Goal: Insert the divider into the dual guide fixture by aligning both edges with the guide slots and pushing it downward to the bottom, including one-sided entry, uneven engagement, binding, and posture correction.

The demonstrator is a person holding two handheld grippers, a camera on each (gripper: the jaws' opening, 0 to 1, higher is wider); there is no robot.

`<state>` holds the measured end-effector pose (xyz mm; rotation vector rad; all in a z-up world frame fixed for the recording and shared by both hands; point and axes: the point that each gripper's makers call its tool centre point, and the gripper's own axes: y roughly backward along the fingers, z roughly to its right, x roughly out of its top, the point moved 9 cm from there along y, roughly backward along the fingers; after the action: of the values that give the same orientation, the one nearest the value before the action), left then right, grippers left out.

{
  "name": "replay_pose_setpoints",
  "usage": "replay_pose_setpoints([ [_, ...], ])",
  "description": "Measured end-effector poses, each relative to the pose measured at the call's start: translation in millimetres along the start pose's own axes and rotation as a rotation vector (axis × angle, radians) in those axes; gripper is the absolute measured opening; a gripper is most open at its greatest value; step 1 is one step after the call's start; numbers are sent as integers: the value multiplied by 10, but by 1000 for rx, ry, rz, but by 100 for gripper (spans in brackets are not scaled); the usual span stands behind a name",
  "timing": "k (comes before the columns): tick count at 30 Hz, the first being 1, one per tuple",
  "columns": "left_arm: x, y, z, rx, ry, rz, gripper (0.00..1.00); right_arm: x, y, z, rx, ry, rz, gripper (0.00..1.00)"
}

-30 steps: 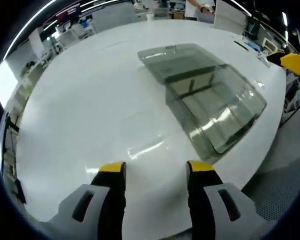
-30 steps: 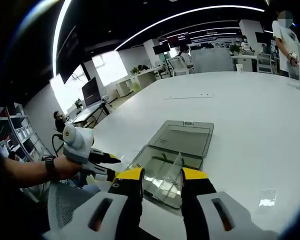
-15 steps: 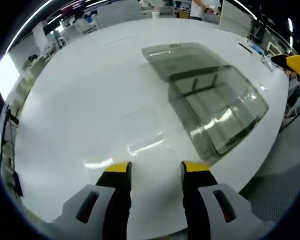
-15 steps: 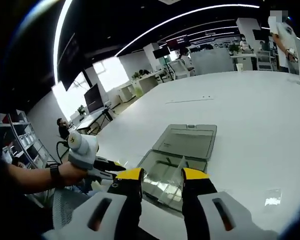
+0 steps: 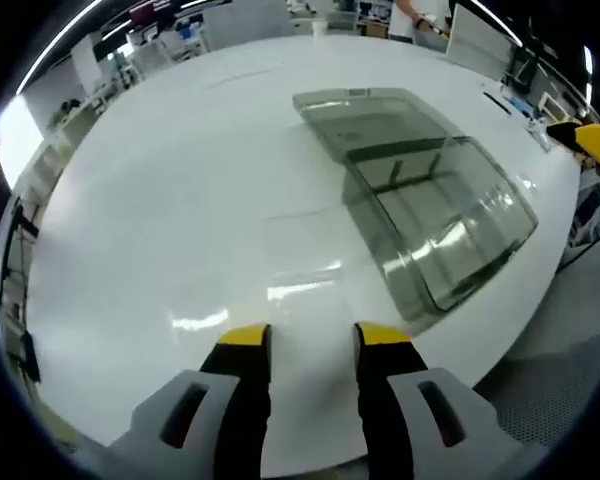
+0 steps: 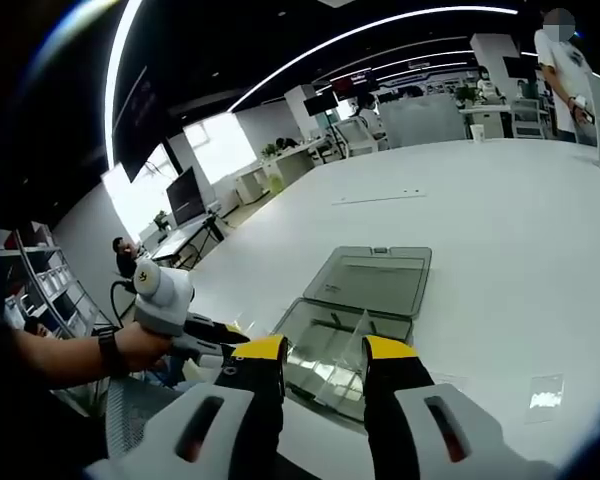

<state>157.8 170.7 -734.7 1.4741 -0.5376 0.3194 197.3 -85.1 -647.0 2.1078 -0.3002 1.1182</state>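
Left tool [image 5: 308, 338] empty, jaws narrowly apart, hovering above a clear flat sheet [image 5: 302, 240] on the white bench [image 5: 150, 200], possibly the divider. Right tool [image 6: 323, 350] likewise apart, holding nothing, aimed at the open transparent fixture case [image 6: 355, 310]. Case at two o'clock from left tool [image 5: 420, 190]. Step in hand: approach. Next: lowering left tool, pinching the sheet's edge.

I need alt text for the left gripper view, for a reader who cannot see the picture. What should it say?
An open, empty claw with yellow tips hovers over a white table, pointing toward a clear plastic case with its lid open flat. A thin transparent sheet lies on the table between claw and case.
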Motion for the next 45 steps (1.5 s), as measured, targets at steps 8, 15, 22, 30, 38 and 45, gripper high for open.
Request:
replay_pose_setpoints([
  [8, 10, 23, 5, -7, 20, 15, 31, -1, -8, -12, 6, 5, -3, 26],
  [15, 6, 69, -41, -15, 56, 31, 31, -9, -15, -28, 14, 7, -9, 26],
  [22, -9, 107, -66, -41, 133, 56, 31, -7, -8, -53, 26, 13, -13, 26],
  [30, 10, 146, -44, -52, 158, 77, 31, -3, 5, -72, 25, 24, -1, 24],
  [38, 69, 267, -17, -76, 218, 140, 31, 8, -14, -121, 52, 29, -2, 25],
  [45, 112, 356, 44, -99, 249, 185, 31, 23, -10, -138, 68, 35, -2, 25],
])
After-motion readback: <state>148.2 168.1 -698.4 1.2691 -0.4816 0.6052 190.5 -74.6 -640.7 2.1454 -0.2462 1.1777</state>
